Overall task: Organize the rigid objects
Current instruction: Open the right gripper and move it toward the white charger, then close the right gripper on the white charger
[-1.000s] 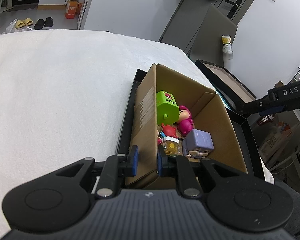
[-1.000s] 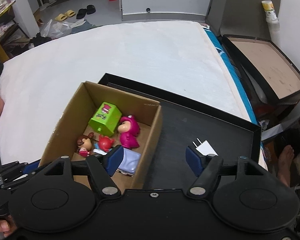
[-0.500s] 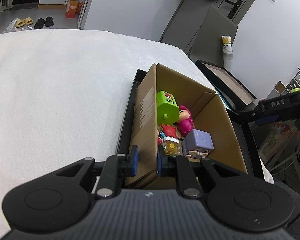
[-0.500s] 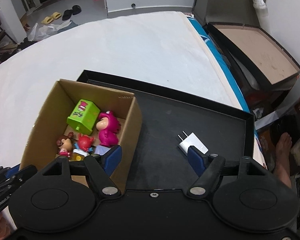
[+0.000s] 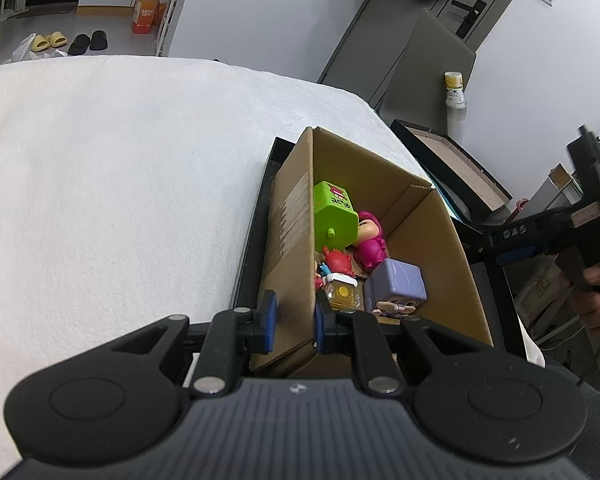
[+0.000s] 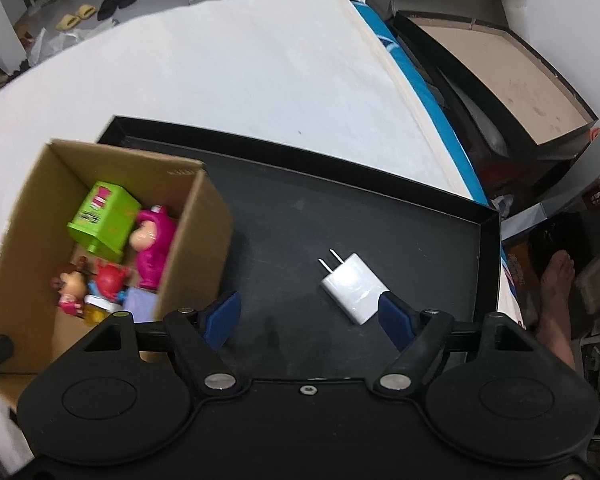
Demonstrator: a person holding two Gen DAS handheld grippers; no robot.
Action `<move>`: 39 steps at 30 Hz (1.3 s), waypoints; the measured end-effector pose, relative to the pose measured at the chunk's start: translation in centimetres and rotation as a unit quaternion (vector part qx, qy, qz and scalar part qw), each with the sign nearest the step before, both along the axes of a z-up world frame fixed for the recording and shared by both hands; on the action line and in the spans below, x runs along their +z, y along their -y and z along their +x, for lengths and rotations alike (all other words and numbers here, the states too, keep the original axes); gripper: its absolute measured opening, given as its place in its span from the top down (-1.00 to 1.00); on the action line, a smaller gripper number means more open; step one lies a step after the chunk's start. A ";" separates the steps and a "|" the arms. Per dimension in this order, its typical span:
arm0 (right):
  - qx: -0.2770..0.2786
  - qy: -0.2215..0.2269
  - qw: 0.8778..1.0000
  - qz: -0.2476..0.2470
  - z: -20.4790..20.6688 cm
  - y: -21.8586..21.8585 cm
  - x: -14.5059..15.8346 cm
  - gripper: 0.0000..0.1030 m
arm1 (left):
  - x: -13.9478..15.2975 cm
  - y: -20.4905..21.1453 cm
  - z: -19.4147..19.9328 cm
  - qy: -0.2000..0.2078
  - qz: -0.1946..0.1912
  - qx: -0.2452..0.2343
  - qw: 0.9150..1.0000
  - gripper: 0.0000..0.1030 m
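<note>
Jaws opening; black tray (image 6: 380,208) on white bed (image 6: 260,80), prob.

- A home bedroom: a white bed (image 5: 120,168) fills the room.
- Slippers (image 5: 50,41) lie on the floor by the doorway.
- A bare foot (image 6: 556,280) stands beside the bed's edge.

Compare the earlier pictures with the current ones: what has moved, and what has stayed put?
The right gripper has swung from the cardboard box toward the white charger on the black tray, jaws opening, nothing between them. The left gripper stays clamped on the box wall; the toys are unmoved.
</note>
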State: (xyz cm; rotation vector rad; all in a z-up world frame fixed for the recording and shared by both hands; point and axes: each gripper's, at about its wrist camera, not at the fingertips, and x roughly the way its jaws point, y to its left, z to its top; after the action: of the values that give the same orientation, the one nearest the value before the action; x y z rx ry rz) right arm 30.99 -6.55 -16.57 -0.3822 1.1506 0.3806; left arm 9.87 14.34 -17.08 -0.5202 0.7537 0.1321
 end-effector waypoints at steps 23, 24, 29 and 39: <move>-0.010 -0.007 0.998 -0.058 3.2 2.4 -5.5 -0.12 | -0.1 0.0 -0.1 0.000 0.002 0.000 1.000 0.68; -0.008 -0.006 0.998 -0.056 3.2 2.4 -5.5 -0.10 | -0.1 0.0 -0.1 0.000 0.002 0.000 1.000 0.68; -0.013 -0.003 0.999 -0.049 4.0 2.3 -6.1 0.06 | -0.1 0.1 -0.1 0.000 0.002 0.000 1.000 0.68; -0.011 -0.013 0.999 -0.039 3.6 2.0 -6.5 0.24 | -0.2 0.1 0.0 -0.001 0.001 0.000 1.000 0.68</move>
State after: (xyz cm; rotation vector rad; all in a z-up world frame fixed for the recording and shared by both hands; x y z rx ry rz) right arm 34.61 -8.56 -23.04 -0.4343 1.1965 0.3222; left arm 9.88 14.28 -17.24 -0.5173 0.7554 0.1335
